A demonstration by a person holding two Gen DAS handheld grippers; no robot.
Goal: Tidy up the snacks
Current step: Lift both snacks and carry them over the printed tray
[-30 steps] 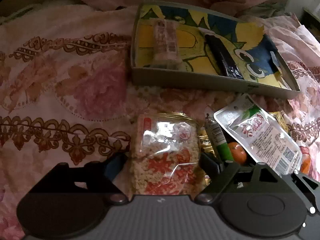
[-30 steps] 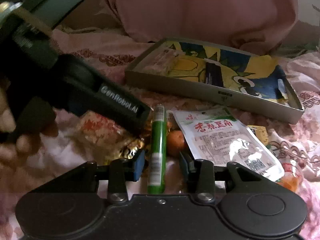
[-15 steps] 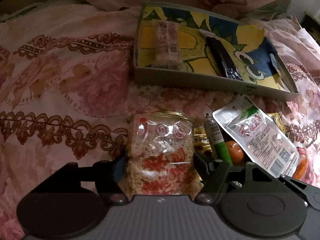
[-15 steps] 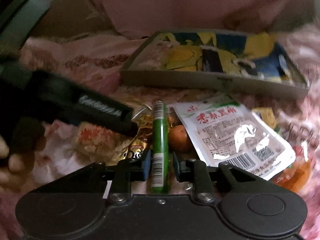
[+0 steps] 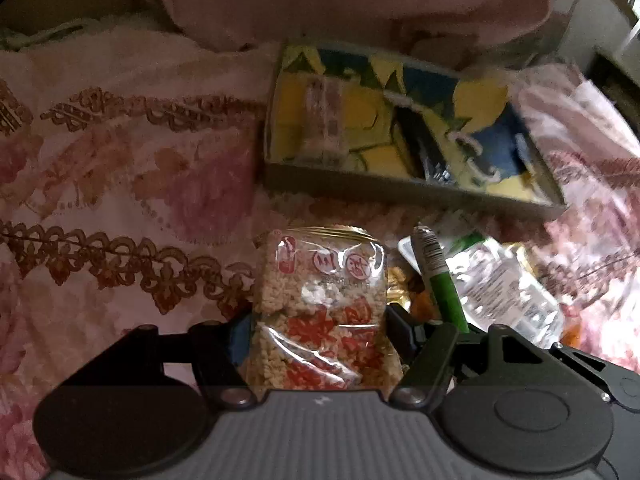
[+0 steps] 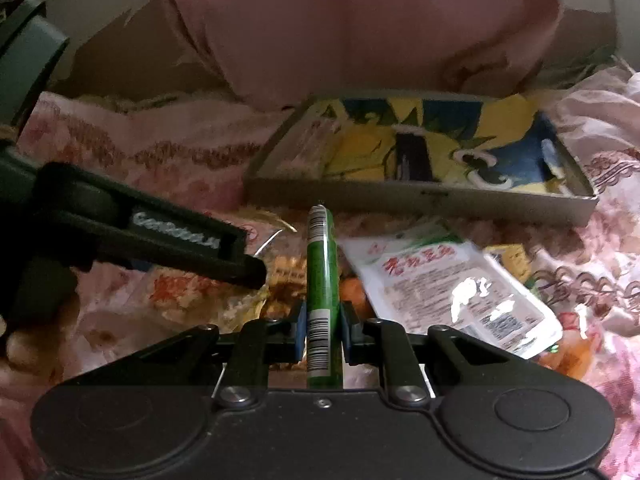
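Note:
My left gripper [image 5: 316, 328] is shut on a clear packet of rice crackers [image 5: 320, 304] with red print, lifted a little off the bedspread. My right gripper [image 6: 322, 330] is shut on a slim green stick packet [image 6: 320, 280] that points away from me. That green stick [image 5: 440, 288] also shows just right of the crackers in the left wrist view. Beyond both lies a shallow grey box [image 5: 400, 184] with a yellow and blue cartoon lining; the same box [image 6: 420, 196] holds a pale wrapped bar [image 5: 324, 124] and a black packet [image 6: 412, 156].
A white pouch with red lettering [image 6: 452, 292] lies right of the green stick, over orange and gold snacks [image 6: 352, 292]. The left gripper's black body [image 6: 140, 236] crosses the right wrist view. A floral pink bedspread [image 5: 120, 184] and a pink pillow [image 6: 360, 20] surround everything.
The left jaws closed on the cracker packet and lifted it slightly. The right jaws closed on the green stick, which now stands straighter between them.

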